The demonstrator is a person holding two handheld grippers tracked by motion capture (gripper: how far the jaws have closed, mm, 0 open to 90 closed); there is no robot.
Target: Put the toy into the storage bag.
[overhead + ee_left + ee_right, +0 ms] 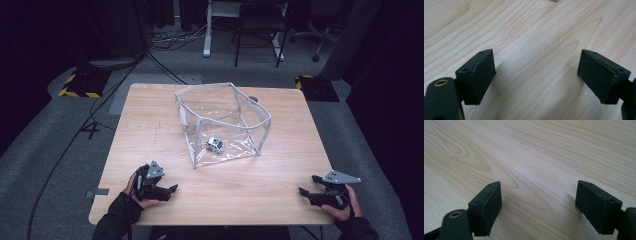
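My left gripper (pixel 167 192) and right gripper (pixel 306 188) rest wide apart and empty on the pale wooden table (pixel 150 125), near a clear bag (pixel 250 112), with grey floor (pixel 45 145) around.

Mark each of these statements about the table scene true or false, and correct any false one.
1. A small toy car lies inside the clear plastic bag. True.
2. The left gripper holds the toy car. False: its jaws stand open over bare wood, with nothing between them.
3. The right gripper is near the table's right front corner. True.
4. The bag lies flat and folded. False: it stands open, its white-trimmed rim facing up.
5. Both grippers reach into the bag. False: both are at the near edge, well apart from it.
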